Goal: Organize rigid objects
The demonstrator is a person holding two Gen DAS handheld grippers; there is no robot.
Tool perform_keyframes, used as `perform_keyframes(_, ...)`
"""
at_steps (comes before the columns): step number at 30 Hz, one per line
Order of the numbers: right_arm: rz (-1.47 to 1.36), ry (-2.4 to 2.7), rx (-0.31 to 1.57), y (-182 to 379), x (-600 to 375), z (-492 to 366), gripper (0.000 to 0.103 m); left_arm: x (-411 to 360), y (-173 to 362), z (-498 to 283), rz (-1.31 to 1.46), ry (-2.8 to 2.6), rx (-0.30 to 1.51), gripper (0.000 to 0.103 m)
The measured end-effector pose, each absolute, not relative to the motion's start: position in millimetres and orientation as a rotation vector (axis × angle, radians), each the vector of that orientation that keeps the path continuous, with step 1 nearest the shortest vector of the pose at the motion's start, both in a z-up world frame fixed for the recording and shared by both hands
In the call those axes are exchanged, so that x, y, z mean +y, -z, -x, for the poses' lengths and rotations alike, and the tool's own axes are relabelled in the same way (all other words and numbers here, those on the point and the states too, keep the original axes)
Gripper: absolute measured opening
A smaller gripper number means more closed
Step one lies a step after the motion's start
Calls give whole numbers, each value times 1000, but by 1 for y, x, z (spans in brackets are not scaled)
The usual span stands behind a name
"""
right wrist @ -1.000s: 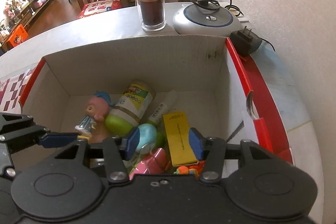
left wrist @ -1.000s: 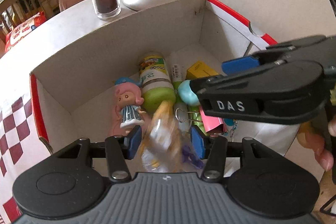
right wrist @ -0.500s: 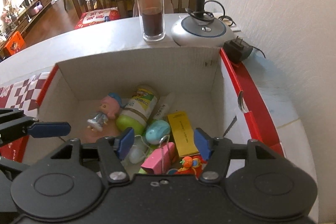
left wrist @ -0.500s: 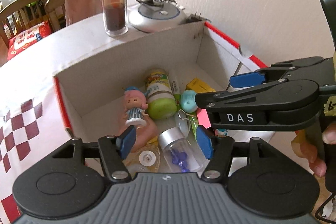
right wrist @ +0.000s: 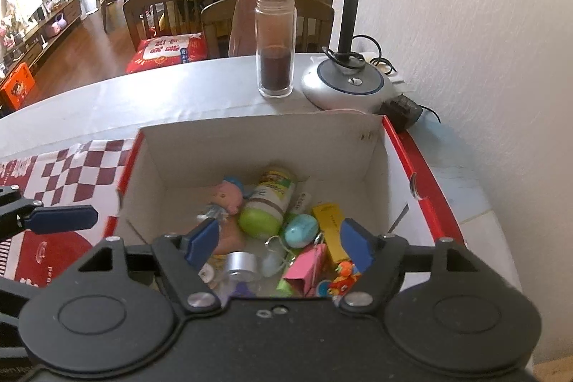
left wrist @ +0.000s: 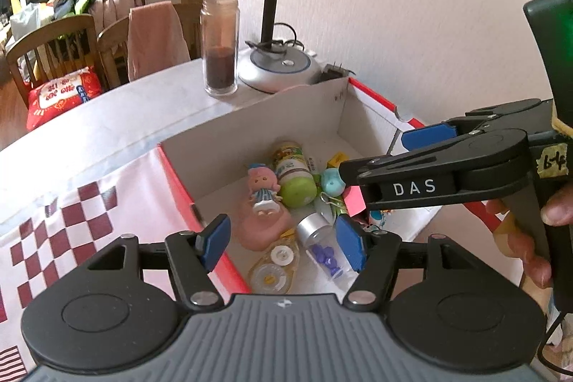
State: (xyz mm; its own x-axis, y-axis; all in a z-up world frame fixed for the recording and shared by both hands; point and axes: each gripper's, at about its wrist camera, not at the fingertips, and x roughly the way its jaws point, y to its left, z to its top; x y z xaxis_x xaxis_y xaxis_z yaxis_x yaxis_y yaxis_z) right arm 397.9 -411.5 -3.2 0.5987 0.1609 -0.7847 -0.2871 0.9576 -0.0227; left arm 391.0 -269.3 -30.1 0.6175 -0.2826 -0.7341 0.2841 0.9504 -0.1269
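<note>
Beyond both claws, on the table by the wall, the box (right wrist: 376, 167) already holds the toys and bottles (right wrist: 266, 206), and the left claw (left wrist: 283, 240) and right claw (right wrist: 279, 238) hover wide open and empty, so sorting seems nearly finished.

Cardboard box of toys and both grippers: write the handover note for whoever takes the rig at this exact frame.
Left gripper: jaws open, empty, above the box's near left edge.
Right gripper: jaws open, empty, above the box.
Cardboard box: holds the doll, green-capped bottle, vial of purple beads, tape dispenser, yellow packet, blue egg.
Done: these things are in.
Left: cannot tell; no loose things in view outside.
</note>
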Motion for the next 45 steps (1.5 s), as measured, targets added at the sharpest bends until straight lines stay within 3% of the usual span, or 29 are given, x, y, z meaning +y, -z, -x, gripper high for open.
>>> perform_keyframes(6, 107, -234, 860, -6, -406, -369, 84, -255, 19, -370, -23, 347, 802, 65)
perform_keyframes(10, 79, -220, 822, -12, -405, -347, 88, -245, 15, -356, -19, 363, 771, 81)
perform_keyframes(18, 15, -209, 709, -27, -404, -304, 102, -223, 8, -333, -5, 360, 744, 85)
perform_keyframes(27, -38, -217, 630, -36, -402, -266, 103, -206, 5, -312, 16, 365, 717, 86)
perform_keyframes(31, -39, -203, 608, -38, -401, -252, 103, -201, 3, -303, 19, 359, 689, 98)
perform_keyframes(45, -53, -200, 561, -42, -398, -219, 103, -200, -4, -281, 45, 393, 666, 99)
